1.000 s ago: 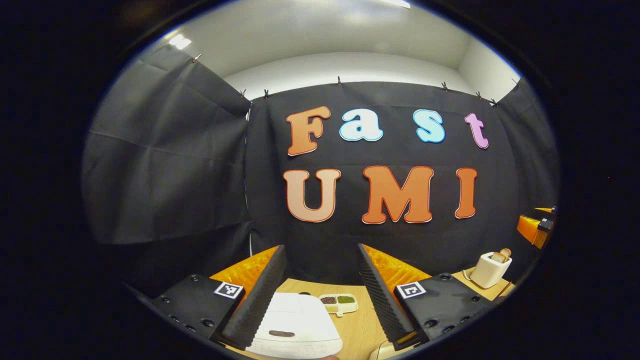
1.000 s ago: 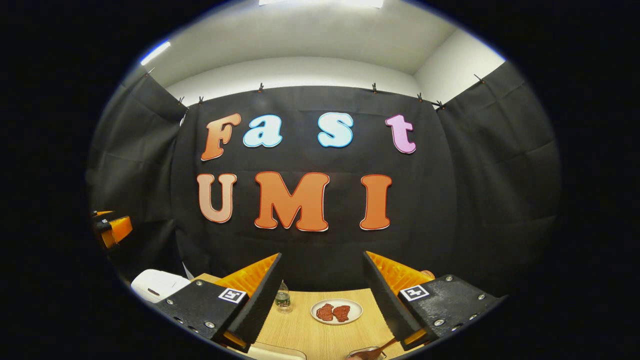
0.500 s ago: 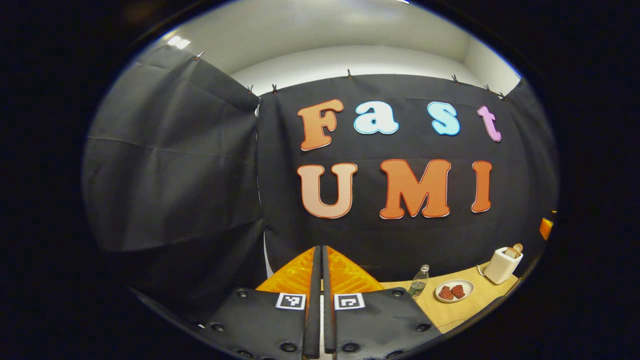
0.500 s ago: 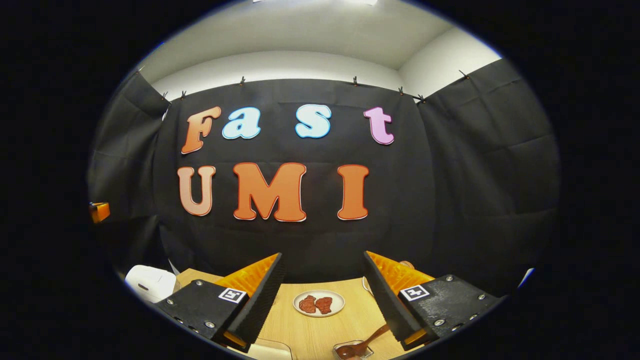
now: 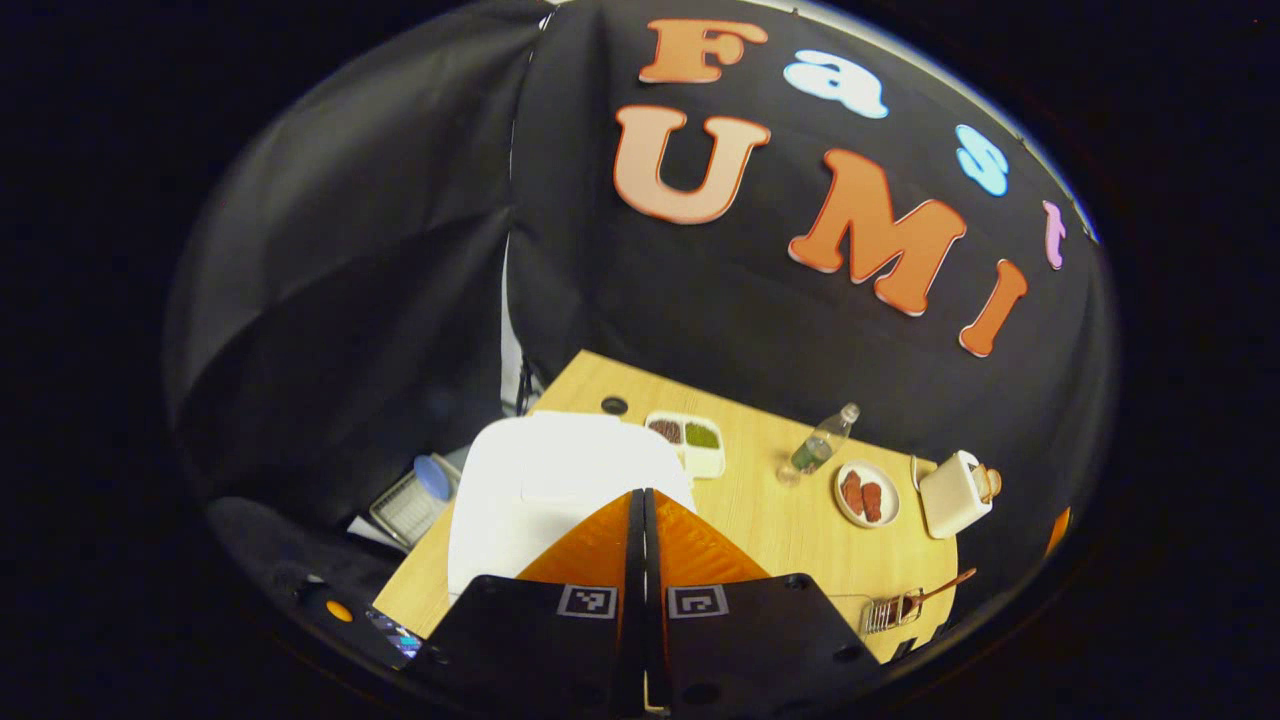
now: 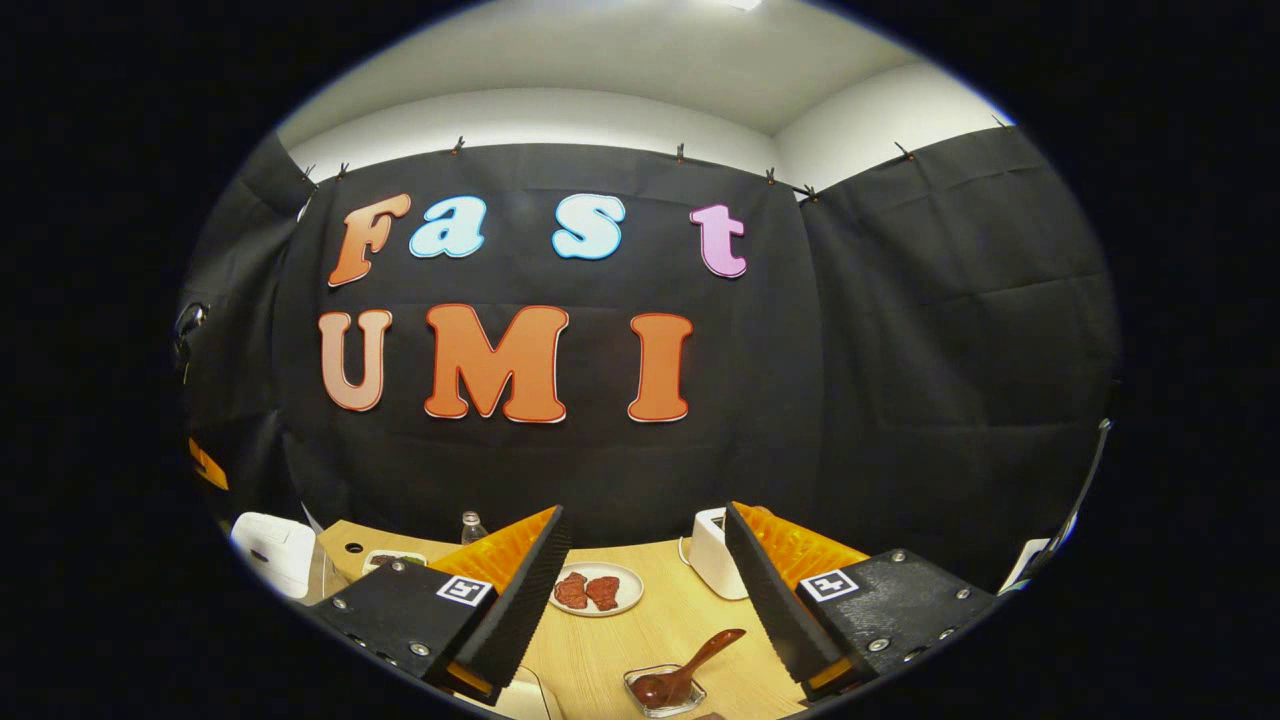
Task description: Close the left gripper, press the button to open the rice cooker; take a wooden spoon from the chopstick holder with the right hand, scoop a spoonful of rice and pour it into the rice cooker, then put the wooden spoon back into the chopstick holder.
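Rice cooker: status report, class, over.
Left gripper jaws shut, above the closed rice cooker. Right gripper jaws open, empty. Wooden spoon untouched in its holder. Nothing in the way.

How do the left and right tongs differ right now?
1. The left tongs are shut, fingers together with nothing between; the right tongs are open with a wide gap.
2. The left tongs point steeply down over the white rice cooker; the right tongs point more level, across the table, with the wooden spoon in its holder below the gap.

Shared: neither holds anything.
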A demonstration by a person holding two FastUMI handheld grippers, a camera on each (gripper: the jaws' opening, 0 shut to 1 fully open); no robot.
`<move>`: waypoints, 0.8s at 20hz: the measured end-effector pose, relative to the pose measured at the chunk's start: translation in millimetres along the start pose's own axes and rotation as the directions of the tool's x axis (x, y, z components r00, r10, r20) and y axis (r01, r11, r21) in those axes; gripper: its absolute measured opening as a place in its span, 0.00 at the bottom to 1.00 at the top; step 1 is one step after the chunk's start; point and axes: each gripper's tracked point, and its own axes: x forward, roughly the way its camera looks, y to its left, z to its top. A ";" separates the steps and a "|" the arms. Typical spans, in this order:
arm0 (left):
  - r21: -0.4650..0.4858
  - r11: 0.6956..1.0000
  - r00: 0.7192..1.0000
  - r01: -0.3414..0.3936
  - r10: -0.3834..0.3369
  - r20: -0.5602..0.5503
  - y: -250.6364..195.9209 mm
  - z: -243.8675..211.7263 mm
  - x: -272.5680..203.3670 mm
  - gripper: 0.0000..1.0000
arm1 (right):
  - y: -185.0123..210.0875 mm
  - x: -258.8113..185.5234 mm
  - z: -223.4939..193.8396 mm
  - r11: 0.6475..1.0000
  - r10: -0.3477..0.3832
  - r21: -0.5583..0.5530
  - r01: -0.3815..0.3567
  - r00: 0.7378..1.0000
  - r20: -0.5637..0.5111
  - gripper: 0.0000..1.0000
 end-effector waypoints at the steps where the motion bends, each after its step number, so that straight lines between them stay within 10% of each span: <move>1: -0.028 1.000 0.997 -0.011 0.009 -0.074 7.6 -12.1 7.6 0.05 | -2.7 -1.2 -1.5 1.000 -0.006 0.000 0.006 1.000 -0.005 0.96; 16: -0.116 0.991 0.939 -0.071 0.028 -0.343 35.2 -83.1 56.0 0.05 | -29.5 -15.9 -26.3 0.997 -0.075 -0.026 0.073 0.994 -0.073 0.96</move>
